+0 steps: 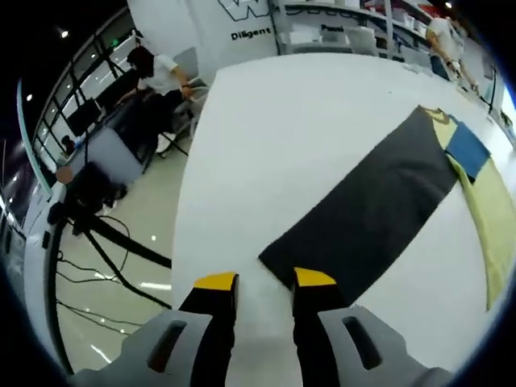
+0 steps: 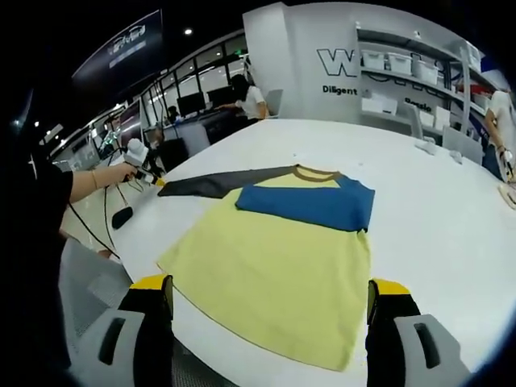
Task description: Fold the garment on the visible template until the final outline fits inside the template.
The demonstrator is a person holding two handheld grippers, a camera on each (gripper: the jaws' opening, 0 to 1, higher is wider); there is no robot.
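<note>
A yellow T-shirt (image 2: 274,266) lies flat on the white table (image 2: 435,218), brown collar (image 2: 316,172) at its far side. One blue sleeve (image 2: 310,203) is folded across the chest. The dark grey sleeve (image 1: 371,210) stretches out straight to the side. My left gripper (image 1: 265,280) stands open at that sleeve's cuff, whose corner lies between the jaw tips. In the right gripper view the left gripper (image 2: 141,171) shows in a person's hand at the grey sleeve's (image 2: 210,184) end. My right gripper (image 2: 270,286) is wide open over the shirt's near hem, holding nothing.
The table edge (image 1: 187,201) runs close to the left of the left gripper, with floor, cables and a tripod (image 1: 105,242) below. People sit at desks (image 1: 153,81) beyond. Shelves (image 2: 403,72) and small items (image 2: 427,145) stand at the table's far right.
</note>
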